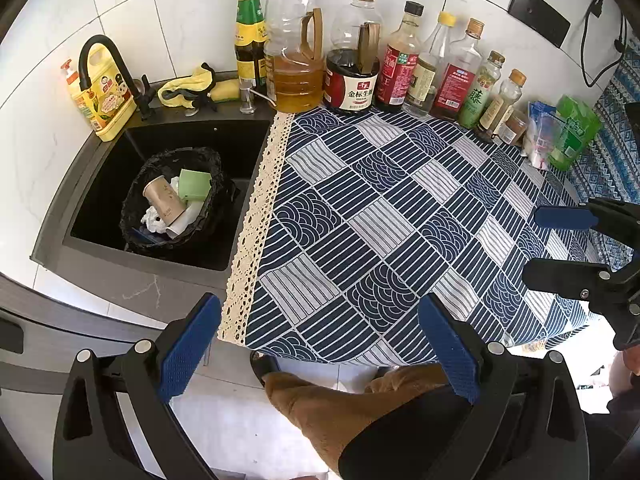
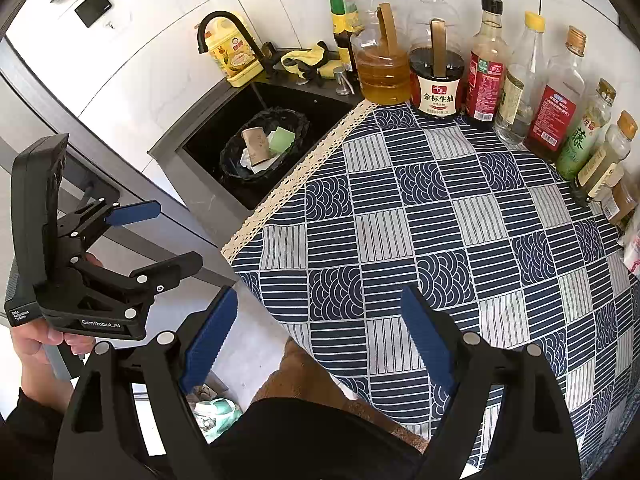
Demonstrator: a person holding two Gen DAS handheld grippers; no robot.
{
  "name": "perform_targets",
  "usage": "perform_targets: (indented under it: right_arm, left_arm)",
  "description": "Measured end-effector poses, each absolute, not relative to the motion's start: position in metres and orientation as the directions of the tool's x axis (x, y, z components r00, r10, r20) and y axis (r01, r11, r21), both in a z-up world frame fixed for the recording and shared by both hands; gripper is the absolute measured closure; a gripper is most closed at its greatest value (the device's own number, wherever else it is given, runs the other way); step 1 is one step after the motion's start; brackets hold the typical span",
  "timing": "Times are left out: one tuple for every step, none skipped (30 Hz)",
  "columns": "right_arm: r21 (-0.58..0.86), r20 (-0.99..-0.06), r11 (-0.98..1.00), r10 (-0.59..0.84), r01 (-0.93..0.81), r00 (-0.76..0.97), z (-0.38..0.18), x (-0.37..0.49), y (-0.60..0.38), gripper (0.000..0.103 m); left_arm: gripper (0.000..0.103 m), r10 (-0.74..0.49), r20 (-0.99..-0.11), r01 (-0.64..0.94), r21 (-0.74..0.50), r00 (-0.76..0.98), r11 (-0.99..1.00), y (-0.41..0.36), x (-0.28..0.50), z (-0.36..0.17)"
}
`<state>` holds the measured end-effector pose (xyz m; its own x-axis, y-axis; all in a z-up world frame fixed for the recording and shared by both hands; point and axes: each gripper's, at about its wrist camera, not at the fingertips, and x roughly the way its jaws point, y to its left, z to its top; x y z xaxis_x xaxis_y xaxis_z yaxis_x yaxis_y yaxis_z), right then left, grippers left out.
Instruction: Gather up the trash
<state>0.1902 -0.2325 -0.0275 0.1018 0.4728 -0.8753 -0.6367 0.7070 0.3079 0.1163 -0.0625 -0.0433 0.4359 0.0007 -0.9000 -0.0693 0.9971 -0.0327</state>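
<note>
A black-bagged trash bin (image 1: 132, 216) (image 2: 232, 164) stands in the dark sink (image 1: 100, 184) (image 2: 200, 148). It holds a brown paper cup (image 1: 164, 200) (image 2: 256, 144), a green box (image 1: 195, 185) (image 2: 282, 139) and crumpled white paper (image 1: 154, 220). My left gripper (image 1: 320, 344) (image 2: 168, 236) is open and empty, held off the counter's front edge. My right gripper (image 2: 320, 340) (image 1: 548, 240) is open and empty over the front of the blue patterned cloth (image 1: 380, 220) (image 2: 440, 220).
Oil, soy sauce and seasoning bottles (image 1: 352, 52) (image 2: 438, 60) line the tiled back wall. A black faucet (image 1: 108, 64) (image 2: 232, 32), yellow detergent jug (image 1: 104, 92), cloth and sponge (image 1: 196, 88) sit behind the sink. Green packets (image 1: 572, 132) lie at the right.
</note>
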Motion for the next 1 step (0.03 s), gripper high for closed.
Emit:
perform_targets:
  right_arm:
    - [0.309,-0.875,0.707,0.474,-0.637,0.101,-0.0272,0.1896,-0.2323,0.020]
  left_arm:
    - [0.007,-0.001,-0.900,-0.069,-0.034,0.435,0.997,-0.0626,0.1165,-0.0428]
